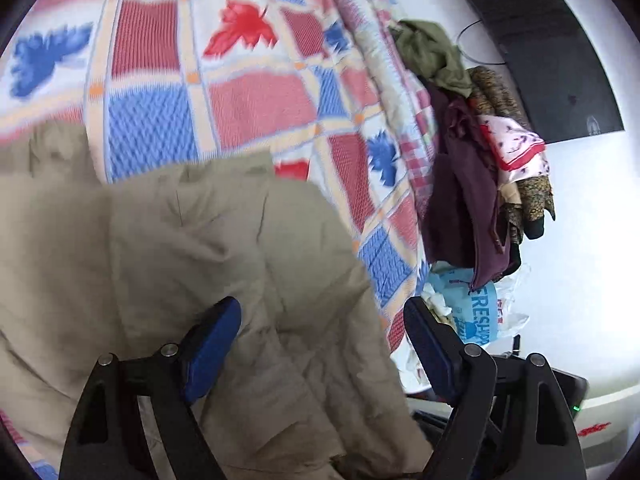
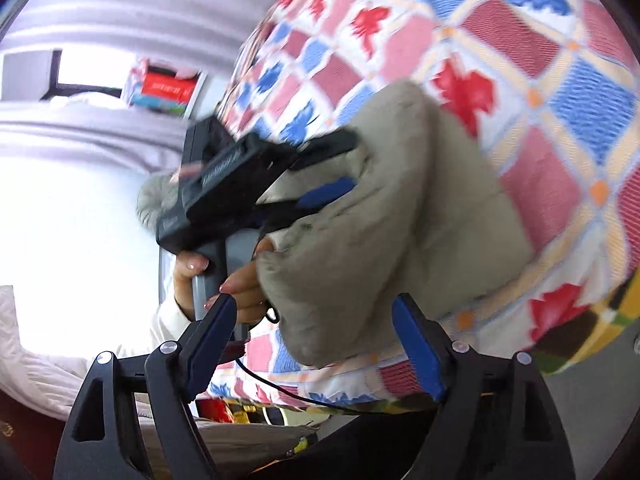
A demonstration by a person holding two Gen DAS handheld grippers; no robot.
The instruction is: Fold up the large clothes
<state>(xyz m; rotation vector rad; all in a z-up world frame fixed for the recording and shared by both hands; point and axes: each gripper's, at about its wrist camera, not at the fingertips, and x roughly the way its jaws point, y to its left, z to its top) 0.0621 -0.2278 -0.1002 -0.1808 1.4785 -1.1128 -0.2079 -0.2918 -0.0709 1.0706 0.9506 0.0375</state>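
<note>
While both tools are standing released, the left tool [image 1: 322,344] and right tool [image 2: 312,334] are hovering over the beige coat [image 1: 192,248], folded at six o'clock on the bed's quilt [image 1: 256,100]; next likely regrasping an edge.

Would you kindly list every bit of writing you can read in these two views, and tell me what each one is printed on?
"FRESH": dark letters on the light blue plastic bag beside the bed; the letters after it are cut off.
Red print on the white bag next to it: too blurred.
Lettering on the left gripper body: blurred, unreadable.
Print on the red box in the background: too small.
</note>
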